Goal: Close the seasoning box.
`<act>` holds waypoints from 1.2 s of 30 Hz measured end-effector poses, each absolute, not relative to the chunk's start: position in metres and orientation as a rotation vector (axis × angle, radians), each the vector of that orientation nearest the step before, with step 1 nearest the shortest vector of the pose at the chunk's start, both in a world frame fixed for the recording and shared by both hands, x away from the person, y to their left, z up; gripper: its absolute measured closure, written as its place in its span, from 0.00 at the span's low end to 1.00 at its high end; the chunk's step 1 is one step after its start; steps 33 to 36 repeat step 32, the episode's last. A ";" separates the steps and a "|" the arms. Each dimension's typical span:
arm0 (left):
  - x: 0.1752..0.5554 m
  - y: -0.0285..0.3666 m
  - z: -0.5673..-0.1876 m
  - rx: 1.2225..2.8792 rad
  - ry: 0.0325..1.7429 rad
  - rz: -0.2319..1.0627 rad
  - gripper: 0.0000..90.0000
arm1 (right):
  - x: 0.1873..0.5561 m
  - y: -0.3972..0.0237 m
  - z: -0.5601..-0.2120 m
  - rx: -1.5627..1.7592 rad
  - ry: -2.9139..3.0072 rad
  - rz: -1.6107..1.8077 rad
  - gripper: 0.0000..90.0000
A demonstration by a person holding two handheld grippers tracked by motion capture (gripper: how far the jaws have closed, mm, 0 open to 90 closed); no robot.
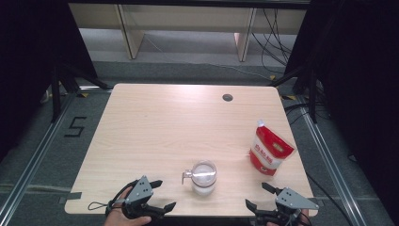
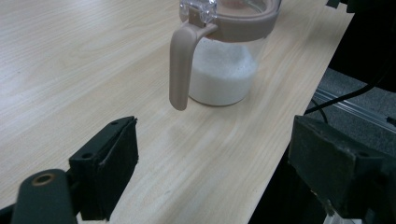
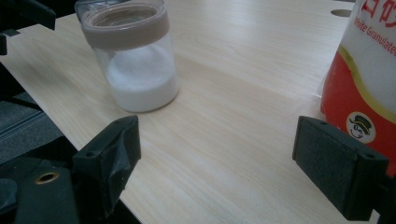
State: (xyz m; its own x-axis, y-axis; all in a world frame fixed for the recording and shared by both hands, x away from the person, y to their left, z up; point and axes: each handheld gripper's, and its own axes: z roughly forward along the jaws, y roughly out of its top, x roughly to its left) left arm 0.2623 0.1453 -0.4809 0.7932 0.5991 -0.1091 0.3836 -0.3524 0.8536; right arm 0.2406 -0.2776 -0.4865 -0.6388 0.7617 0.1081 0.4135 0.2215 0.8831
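A clear jar (image 1: pixel 203 178) with a tan lid and handle stands near the table's front edge, about a third full of white granules. Its handle (image 2: pixel 180 65) faces my left gripper (image 1: pixel 163 194), which is open at the front left edge, apart from the jar (image 2: pixel 224 51). A red and white pouch of granulated sugar (image 1: pixel 269 149) stands upright at the right. My right gripper (image 1: pixel 258 196) is open at the front right edge, with the jar (image 3: pixel 135 56) ahead on its left and the pouch (image 3: pixel 362 74) on its right. Nothing lies between either pair of jaws.
The light wooden table (image 1: pixel 164 127) has a round cable hole (image 1: pixel 227 97) near its far edge. Black curtains and stands flank it, with cables on the floor at the back right.
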 end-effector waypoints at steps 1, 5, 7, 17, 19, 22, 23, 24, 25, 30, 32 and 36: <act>0.262 0.146 -0.482 1.985 0.725 0.272 0.17 | 0.243 -0.278 -0.488 1.053 2.147 1.396 0.18; 0.259 0.147 -0.484 1.998 0.727 0.276 0.17 | 0.243 -0.278 -0.489 1.038 2.176 1.368 0.18; 0.259 0.148 -0.485 1.997 0.729 0.271 0.17 | 0.244 -0.277 -0.490 1.021 2.177 1.371 0.18; 0.258 0.155 -0.488 2.007 0.741 0.283 0.17 | 0.245 -0.277 -0.494 1.010 2.198 1.330 0.18; 0.258 0.154 -0.489 2.019 0.744 0.281 0.17 | 0.245 -0.277 -0.494 1.017 2.199 1.330 0.18; 0.258 0.155 -0.489 2.044 0.733 0.285 0.17 | 0.245 -0.277 -0.494 1.015 2.199 1.326 0.18; 0.258 0.155 -0.489 2.044 0.733 0.285 0.17 | 0.245 -0.277 -0.494 1.017 2.200 1.325 0.18; 0.258 0.153 -0.489 2.021 0.745 0.272 0.17 | 0.245 -0.277 -0.494 1.012 2.202 1.321 0.18; 0.258 0.154 -0.489 2.024 0.743 0.281 0.17 | 0.245 -0.277 -0.495 1.008 2.204 1.315 0.18; 0.259 0.154 -0.490 2.022 0.758 0.277 0.17 | 0.246 -0.278 -0.495 0.994 2.210 1.294 0.18; 0.260 0.155 -0.490 2.038 0.757 0.279 0.17 | 0.246 -0.278 -0.495 0.993 2.210 1.289 0.18; 0.260 0.155 -0.490 2.038 0.757 0.279 0.17 | 0.246 -0.278 -0.495 0.993 2.210 1.289 0.18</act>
